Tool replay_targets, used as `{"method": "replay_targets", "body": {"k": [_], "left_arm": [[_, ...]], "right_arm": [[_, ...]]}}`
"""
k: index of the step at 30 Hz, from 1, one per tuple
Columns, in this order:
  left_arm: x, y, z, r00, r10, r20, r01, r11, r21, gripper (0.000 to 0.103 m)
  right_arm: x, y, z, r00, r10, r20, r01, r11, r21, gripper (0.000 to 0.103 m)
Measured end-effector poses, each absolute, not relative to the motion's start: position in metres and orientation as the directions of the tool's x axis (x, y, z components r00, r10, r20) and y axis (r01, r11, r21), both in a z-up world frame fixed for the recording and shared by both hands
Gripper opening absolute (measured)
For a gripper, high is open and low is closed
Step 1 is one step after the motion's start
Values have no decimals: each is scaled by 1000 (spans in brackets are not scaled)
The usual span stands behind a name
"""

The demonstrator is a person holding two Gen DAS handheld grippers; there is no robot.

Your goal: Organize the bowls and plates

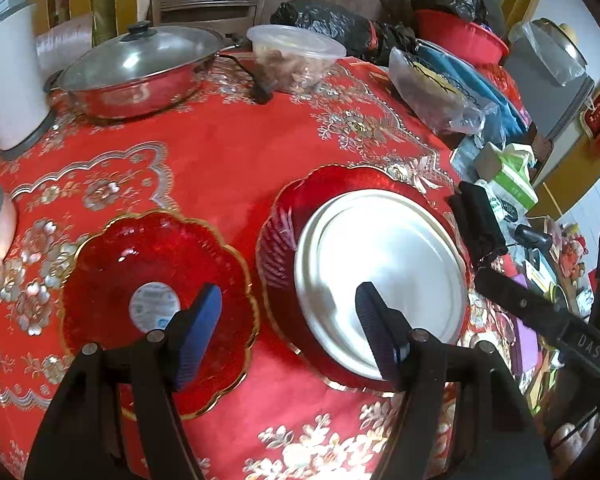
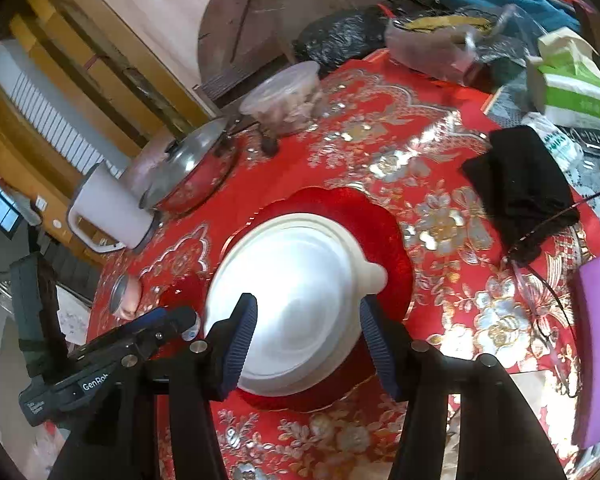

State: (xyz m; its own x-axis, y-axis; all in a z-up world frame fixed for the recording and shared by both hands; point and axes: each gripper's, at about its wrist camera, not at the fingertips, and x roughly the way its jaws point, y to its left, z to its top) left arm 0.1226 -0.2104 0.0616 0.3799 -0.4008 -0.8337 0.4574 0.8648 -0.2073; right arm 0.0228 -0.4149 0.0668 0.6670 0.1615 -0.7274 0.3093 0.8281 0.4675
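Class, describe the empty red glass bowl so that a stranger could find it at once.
Start at the red floral tablecloth. Two red scalloped glass dishes sit side by side near the front edge. The empty red glass bowl is the left one, with a round sticker inside; its neighbour holds a white plate.

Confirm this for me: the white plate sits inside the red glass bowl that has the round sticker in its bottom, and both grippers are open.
Not quite. The white plate sits in the other red scalloped dish, on the right in the left wrist view. The red glass bowl with the round sticker holds nothing. The left gripper and right gripper are both open, as you said.
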Motion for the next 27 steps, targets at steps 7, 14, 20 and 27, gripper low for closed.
{"method": "replay_targets", "body": {"k": [7, 14, 20, 27], "left_arm": [[138, -227, 53, 338, -426, -839, 451, 856, -253, 69], [147, -234, 46, 289, -460, -839, 454, 838, -303, 69], [146, -243, 46, 268, -493, -828, 492, 809, -323, 64], [150, -246, 38, 269, -456, -848, 487, 825, -289, 29]], "right_arm": [[26, -424, 50, 651, 208, -730, 323, 795, 514, 56], [30, -427, 38, 649, 242, -721, 327, 768, 551, 56], [35, -419, 36, 645, 236, -727, 306, 792, 529, 57], [37, -420, 35, 652, 214, -727, 299, 809, 506, 53]]}}
